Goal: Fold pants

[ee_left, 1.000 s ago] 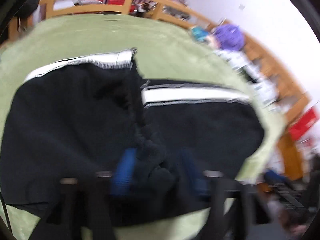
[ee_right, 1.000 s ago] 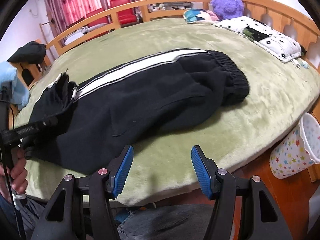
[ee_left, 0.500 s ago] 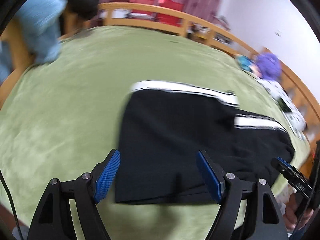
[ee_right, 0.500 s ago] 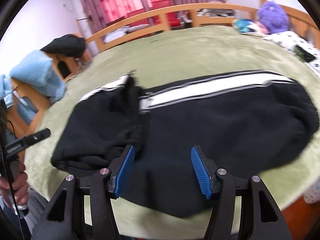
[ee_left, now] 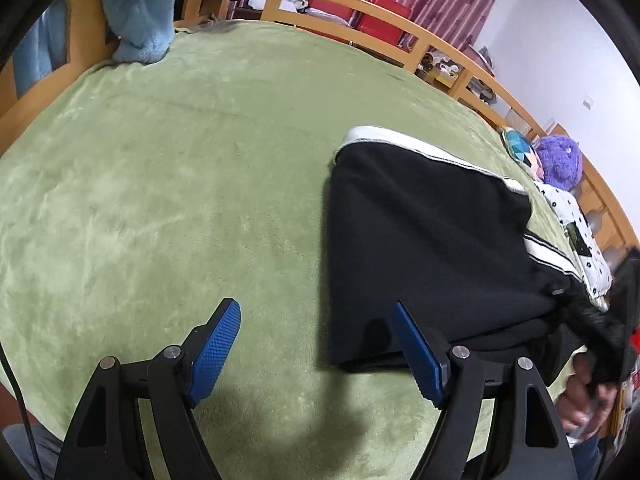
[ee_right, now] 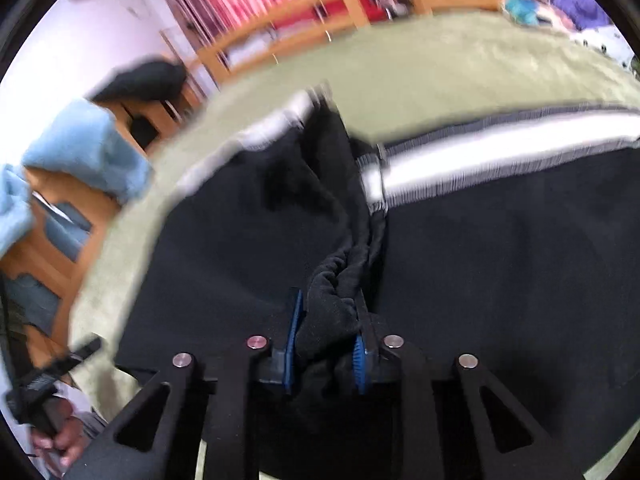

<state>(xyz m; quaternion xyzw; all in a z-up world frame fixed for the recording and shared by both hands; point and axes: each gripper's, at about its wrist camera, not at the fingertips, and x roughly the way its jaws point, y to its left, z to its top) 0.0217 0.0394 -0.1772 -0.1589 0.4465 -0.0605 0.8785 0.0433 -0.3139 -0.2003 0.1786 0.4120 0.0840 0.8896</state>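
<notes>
No writing, label, brand or number can be read in either view; the right wrist view is too blurred to make out any lettering at all.

A broad stretch of bare green plush bedspread lies free to the left of the black trousers with white side stripes. A fluffy light-blue garment drapes the wooden bed rail at the far left corner. A purple plush toy and a white dotted pillow crowd the right edge.
</notes>
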